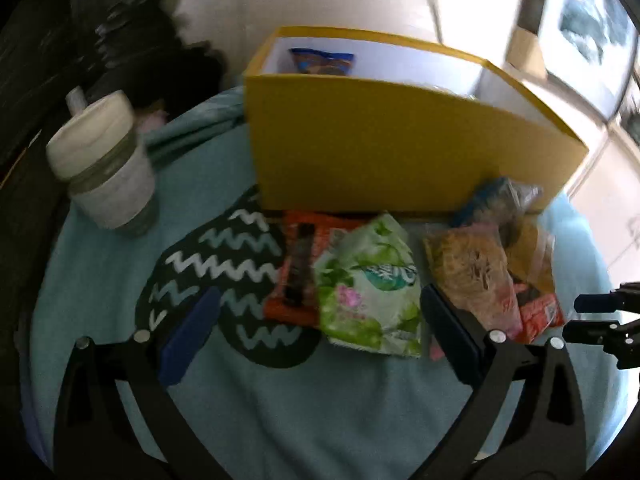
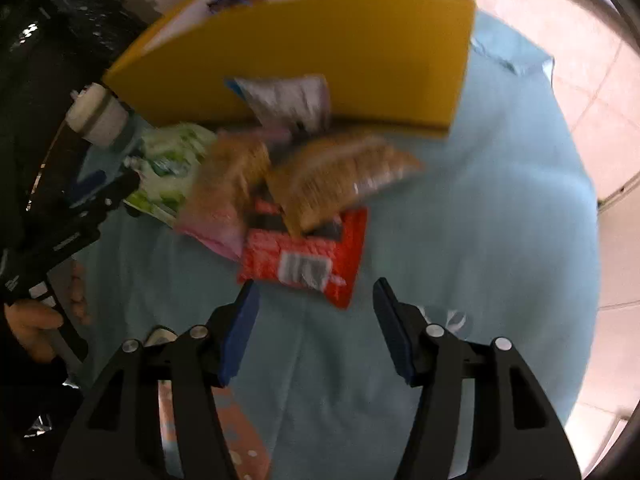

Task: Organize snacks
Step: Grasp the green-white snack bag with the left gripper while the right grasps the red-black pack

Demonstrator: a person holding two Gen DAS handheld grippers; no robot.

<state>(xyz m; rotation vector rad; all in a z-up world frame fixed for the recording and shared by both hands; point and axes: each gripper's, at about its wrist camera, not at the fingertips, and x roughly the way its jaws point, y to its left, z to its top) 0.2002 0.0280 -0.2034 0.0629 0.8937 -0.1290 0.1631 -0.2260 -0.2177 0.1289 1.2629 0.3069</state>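
Observation:
A yellow box (image 1: pixel 360 148) stands at the back of a round table with a blue snack bag (image 1: pixel 322 60) inside. In front lie several snack packs: an orange pack (image 1: pixel 298 268), a green-white bag (image 1: pixel 372 284), a clear noodle bag (image 1: pixel 472 268) and a red pack (image 1: pixel 538 312). My left gripper (image 1: pixel 316 320) is open and empty, just short of the green-white bag. My right gripper (image 2: pixel 314 304) is open and empty, just short of the red pack (image 2: pixel 308 256). The right wrist view also shows the box (image 2: pixel 320 56), two brown bags (image 2: pixel 336 176) and a silver bag (image 2: pixel 288 100).
A white lidded cup (image 1: pixel 104 160) stands at the table's left. A dark zigzag mat (image 1: pixel 216 272) lies on the teal cloth (image 1: pixel 280 408). Tiled floor (image 2: pixel 608 120) lies beyond the table's right edge. The right gripper's tips (image 1: pixel 596 316) show at the left wrist view's right edge.

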